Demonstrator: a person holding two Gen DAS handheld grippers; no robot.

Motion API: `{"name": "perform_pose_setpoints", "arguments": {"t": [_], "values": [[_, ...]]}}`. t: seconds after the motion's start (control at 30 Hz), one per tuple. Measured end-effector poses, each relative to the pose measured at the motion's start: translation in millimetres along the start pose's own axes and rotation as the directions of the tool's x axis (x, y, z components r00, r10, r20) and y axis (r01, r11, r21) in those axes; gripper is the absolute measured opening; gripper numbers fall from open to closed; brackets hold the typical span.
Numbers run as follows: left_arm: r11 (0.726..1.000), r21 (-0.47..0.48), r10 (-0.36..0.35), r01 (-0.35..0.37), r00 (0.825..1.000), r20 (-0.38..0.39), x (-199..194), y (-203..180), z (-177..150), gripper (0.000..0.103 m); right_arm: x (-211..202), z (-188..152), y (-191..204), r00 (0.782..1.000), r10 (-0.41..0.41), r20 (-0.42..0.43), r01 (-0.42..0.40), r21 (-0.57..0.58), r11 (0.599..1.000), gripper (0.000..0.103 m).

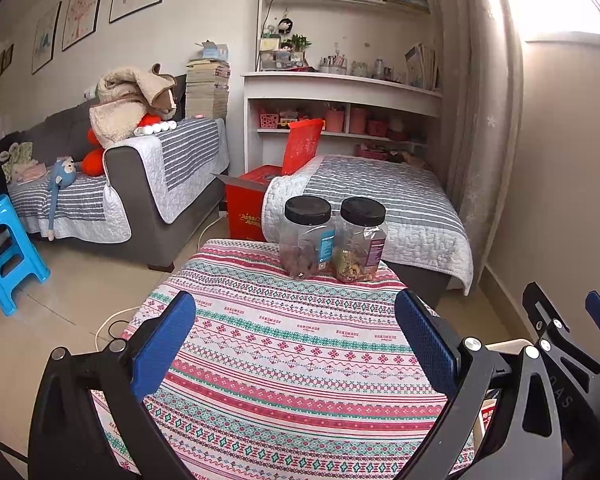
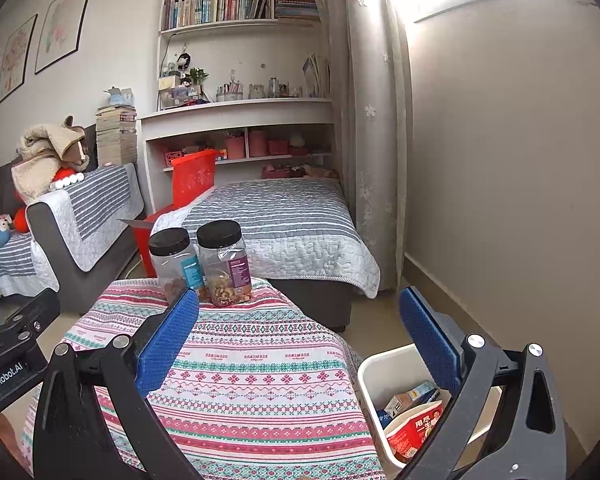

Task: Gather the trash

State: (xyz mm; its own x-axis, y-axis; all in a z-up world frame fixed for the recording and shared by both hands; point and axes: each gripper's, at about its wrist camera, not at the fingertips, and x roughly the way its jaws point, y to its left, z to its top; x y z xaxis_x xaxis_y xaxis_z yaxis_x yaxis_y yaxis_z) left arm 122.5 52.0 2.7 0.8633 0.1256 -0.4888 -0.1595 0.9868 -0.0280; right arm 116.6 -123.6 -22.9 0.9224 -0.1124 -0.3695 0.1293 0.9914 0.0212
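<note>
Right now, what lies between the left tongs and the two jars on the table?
Only bare patterned tablecloth lies between the open left tongs and the two jars; the left wrist view shows it.

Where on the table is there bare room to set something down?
The patterned cloth is bare from its near edge up to the two jars, which crowd the far edge. The white bin beside the table already holds cartons.
</note>
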Motion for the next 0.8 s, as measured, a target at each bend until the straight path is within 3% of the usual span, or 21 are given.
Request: {"name": "perform_pose_setpoints", "arguments": {"t": [0.33,0.53,0.8], "values": [[0.999,0.031,-0.026,0.025,0.999,0.028,-3.5,-8.1,-3.1,0.089,1.1,2.9,-1.3,1.0,0.001,-0.002,-0.001,0.0,1.0,0.096],[0.999,0.019,-0.03,0.029,0.999,0.028,-3.4,-7.9,-1.8,0.089,0.6,2.4,-1.6,1.0,-0.002,0.001,0.002,-0.001,1.0,0.096],[1.0,-0.015,-0.018,0.018,1.0,-0.005,2.3,-3.3,-1.1,0.096,-2.2,2.8,-0.9,1.0,-0.01,0.021,0.01,-0.008,1.0,0.096]]}}
